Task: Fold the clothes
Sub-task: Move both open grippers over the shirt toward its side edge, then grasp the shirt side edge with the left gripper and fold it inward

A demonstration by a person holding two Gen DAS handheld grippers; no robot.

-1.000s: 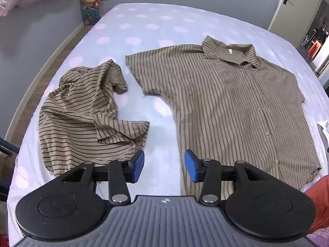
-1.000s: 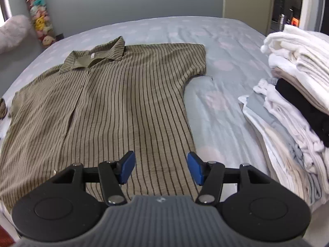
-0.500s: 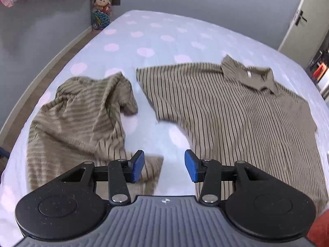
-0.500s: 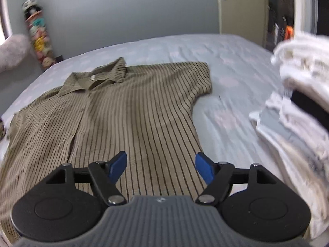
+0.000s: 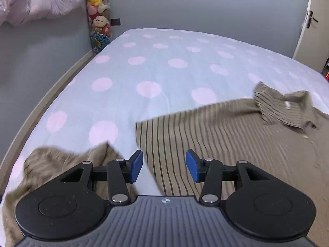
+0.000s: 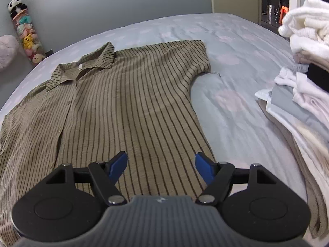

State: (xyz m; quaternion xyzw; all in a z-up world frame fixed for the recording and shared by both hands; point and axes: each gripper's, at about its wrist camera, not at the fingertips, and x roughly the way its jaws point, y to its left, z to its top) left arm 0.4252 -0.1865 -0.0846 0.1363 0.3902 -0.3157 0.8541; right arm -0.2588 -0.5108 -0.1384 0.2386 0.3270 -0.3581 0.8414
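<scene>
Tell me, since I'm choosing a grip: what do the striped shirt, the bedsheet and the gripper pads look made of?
Striped shirt: thin woven fabric, perhaps cotton or linen blend, matte with fine crinkles. Bedsheet: soft, smooth matte cloth, lightly creased, with printed pink dots. Pads on the right gripper: blue, smooth, probably rubber or plastic; the look leaves it open.

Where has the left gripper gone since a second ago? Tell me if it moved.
Yes. The left gripper moved toward the striped shirt's sleeve edge, and the crumpled garment now sits low at the frame's left.

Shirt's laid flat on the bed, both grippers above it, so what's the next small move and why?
Probably lower the left gripper, jaws opening and empty, onto the sleeve edge ahead. The shirt lies flat, and the right gripper is open over the hem.
</scene>
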